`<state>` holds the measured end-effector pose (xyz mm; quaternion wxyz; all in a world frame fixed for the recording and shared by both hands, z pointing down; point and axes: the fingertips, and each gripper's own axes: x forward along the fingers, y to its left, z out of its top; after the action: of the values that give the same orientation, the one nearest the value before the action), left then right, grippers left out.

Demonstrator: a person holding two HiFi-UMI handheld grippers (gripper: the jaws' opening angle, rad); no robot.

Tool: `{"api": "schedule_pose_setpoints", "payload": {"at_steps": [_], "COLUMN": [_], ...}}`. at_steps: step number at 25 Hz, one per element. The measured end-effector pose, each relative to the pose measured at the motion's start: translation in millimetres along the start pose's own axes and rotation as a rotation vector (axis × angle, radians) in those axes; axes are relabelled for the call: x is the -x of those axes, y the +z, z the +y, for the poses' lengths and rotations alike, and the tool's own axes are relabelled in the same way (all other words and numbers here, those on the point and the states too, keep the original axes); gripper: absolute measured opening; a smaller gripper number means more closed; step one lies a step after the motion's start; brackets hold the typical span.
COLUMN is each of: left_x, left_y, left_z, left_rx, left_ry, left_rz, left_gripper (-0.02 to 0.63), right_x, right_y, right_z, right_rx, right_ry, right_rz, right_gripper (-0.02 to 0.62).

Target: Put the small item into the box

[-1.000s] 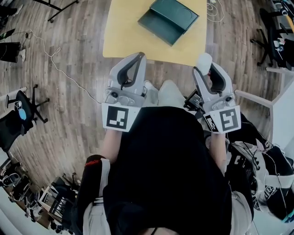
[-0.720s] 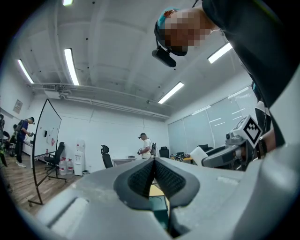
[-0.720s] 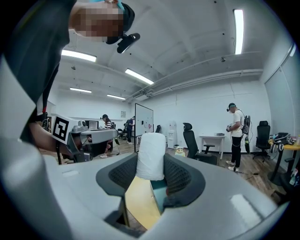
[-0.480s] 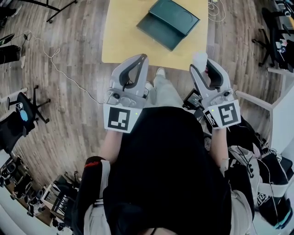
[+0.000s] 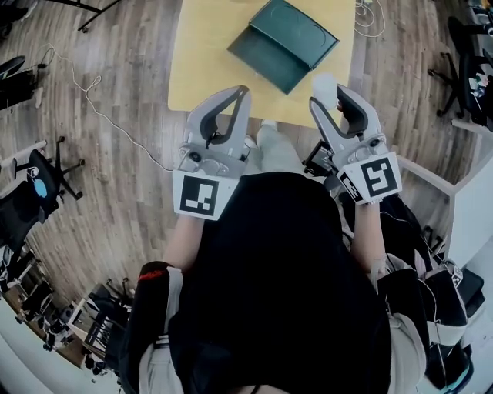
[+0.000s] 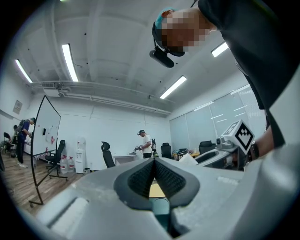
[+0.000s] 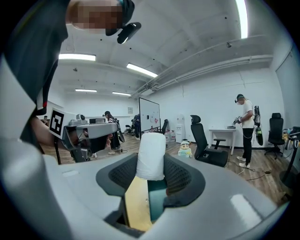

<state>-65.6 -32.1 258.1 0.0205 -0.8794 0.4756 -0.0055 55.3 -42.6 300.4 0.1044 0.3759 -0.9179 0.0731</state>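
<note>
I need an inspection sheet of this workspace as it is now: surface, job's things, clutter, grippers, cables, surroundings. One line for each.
Surface: yellow table on a wooden floor.
Job's things: green box lies on the table and appears open; white item is not yet in it.
Clutter: nothing seen on the table besides the box.
Grippers: left gripper shut, empty; right gripper shut on the item.
Cables: white cable on the floor at the left; another right of the table.
Surroundings: chairs, a whiteboard, other people.
</note>
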Motion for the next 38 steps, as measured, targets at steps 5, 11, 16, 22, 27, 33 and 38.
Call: {"api": "schedule_pose_setpoints", "payload": {"at_steps": [5,11,16,22,27,33,38], "left_x": [-23,-39,-46,-56,-61,-69,-73], "left_y": [-4,-7,-13,-22,-31,-37,-44], "left_z": [3,9,10,19,26,34,38], "left_rx": [-0.006,-0.005,0.012,0.023,0.040,0.054,0.067], "left_ry": [0.005,0.051,0.073,0.077,0.064,0.046,0.038], "left_rz": [0.013,0.007,0.016,0.029,0.045,0.052,0.064], "left_gripper": [0.002,0.002,0.002,0.002,0.002,0.002,0.002], "right_x": [-19,-41,-53,-71,-86,-99,-107], "right_y": [-5,-17,-28,-46,-57,-72,-92], "right_z": [-24,-42,-48,-52,-52,-50,-47], "right_rx": [-0.004,0.000,-0.005,-0.024,-0.026,-0.053,-0.067], "right_ry": [0.040,0.097,0.132,0.161,0.165,0.170,0.181], "right_rz": [0.015,0.057,0.096,0.152,0.188,0.228,0.279], "right_gripper": [0.178,0.178,0.178,0.178,0.178,0.178,0.178]}}
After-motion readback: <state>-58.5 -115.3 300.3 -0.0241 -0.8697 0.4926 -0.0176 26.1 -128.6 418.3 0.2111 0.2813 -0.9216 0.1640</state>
